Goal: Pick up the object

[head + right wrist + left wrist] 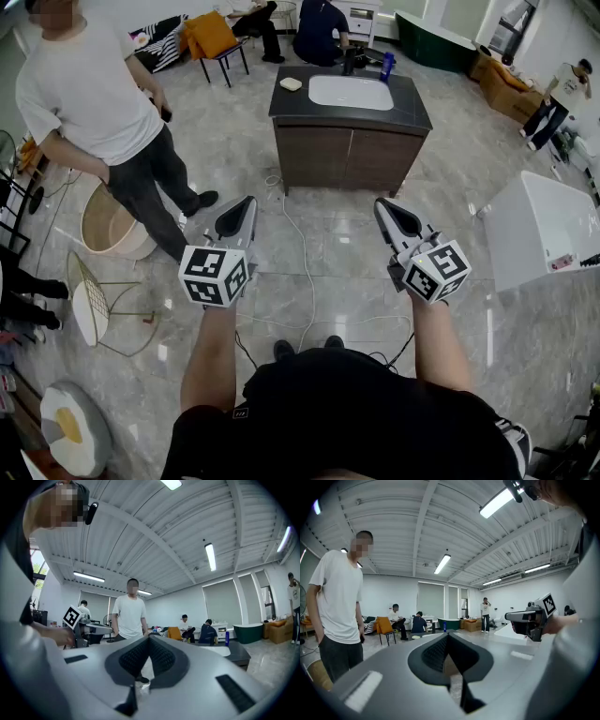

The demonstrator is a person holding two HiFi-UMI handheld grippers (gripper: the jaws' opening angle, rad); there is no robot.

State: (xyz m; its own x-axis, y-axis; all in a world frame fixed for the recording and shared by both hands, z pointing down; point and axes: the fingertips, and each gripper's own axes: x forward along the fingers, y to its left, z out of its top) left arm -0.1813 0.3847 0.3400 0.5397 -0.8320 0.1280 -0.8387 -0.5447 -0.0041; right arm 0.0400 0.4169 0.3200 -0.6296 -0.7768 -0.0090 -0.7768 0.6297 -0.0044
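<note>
A dark vanity counter (412, 114) with a white sink basin (351, 91) stands ahead of me. On it lie a small pale object (292, 83) at the left and a blue bottle (387, 66) at the back right. My left gripper (246, 202) and right gripper (382, 204) hover side by side over the floor, short of the cabinet, both shut and holding nothing. In the left gripper view the jaws (447, 634) meet with nothing between them; the right gripper view shows the same (149, 637).
A person in a white T-shirt (89, 89) stands close at the left beside a round basket (108, 225). A white tub (548, 225) sits at the right. A cable (302, 253) runs across the floor. Seated people and an orange chair (211, 37) are at the back.
</note>
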